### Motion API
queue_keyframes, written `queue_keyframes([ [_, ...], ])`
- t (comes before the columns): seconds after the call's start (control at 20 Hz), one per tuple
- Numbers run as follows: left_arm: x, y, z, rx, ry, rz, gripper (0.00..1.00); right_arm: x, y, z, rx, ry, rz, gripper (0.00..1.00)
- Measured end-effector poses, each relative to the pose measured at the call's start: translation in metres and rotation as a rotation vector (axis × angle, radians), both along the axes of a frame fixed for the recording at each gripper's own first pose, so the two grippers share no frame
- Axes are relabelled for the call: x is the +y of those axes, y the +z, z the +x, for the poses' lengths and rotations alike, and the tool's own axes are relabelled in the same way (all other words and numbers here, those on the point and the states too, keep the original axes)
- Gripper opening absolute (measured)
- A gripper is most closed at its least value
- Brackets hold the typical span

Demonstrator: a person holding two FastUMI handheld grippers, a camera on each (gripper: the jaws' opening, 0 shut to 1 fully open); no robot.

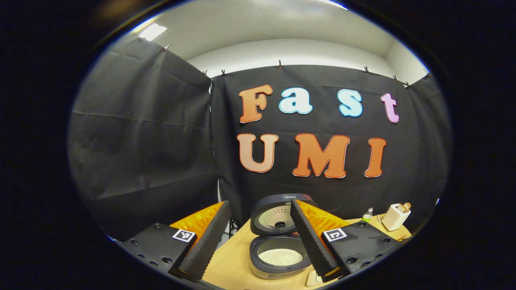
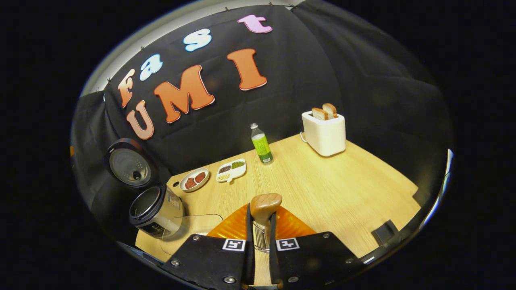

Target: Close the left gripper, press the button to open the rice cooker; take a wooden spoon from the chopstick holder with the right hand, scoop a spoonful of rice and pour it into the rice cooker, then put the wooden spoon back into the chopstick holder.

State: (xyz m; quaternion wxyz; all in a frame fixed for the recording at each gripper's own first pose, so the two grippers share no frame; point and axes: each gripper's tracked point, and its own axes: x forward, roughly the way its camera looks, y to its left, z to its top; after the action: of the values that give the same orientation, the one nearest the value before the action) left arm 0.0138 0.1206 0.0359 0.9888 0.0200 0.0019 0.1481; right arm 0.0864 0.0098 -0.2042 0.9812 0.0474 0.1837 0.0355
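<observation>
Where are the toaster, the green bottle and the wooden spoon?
toaster (image 2: pixel 324 135): right gripper view, front face.
green bottle (image 2: pixel 261 146): right gripper view, label.
wooden spoon (image 2: pixel 265 203): right gripper view, rounded end above the right tool's fingers.

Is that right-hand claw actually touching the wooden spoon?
Touching. In the right gripper view, the right gripper has both fingers closed against the wooden spoon, whose rounded end sticks up between them.

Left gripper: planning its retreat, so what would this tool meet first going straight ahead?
Probably the rice cooker, open between the left gripper's spread fingers, its raised lid first; depth is unclear.
</observation>
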Motion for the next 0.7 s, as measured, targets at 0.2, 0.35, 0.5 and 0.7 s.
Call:
queue_keyframes([
  [0.2,0.017,-0.012,0.015,0.009,-0.046,-0.015,0.97,0.031,0.049,-0.011,-0.097,0.05,-0.131,0.13],
  [0.35,0.032,-0.025,0.026,0.025,-0.079,-0.042,0.99,0.071,0.073,-0.02,-0.138,0.106,-0.133,0.13],
  [0.5,0.052,-0.028,0.032,0.032,-0.087,-0.042,1.0,0.113,0.079,-0.028,-0.171,0.161,-0.143,0.13],
  [0.7,0.072,-0.022,0.036,0.016,-0.101,-0.023,0.97,0.155,0.052,-0.032,-0.151,0.239,-0.212,0.13],
])
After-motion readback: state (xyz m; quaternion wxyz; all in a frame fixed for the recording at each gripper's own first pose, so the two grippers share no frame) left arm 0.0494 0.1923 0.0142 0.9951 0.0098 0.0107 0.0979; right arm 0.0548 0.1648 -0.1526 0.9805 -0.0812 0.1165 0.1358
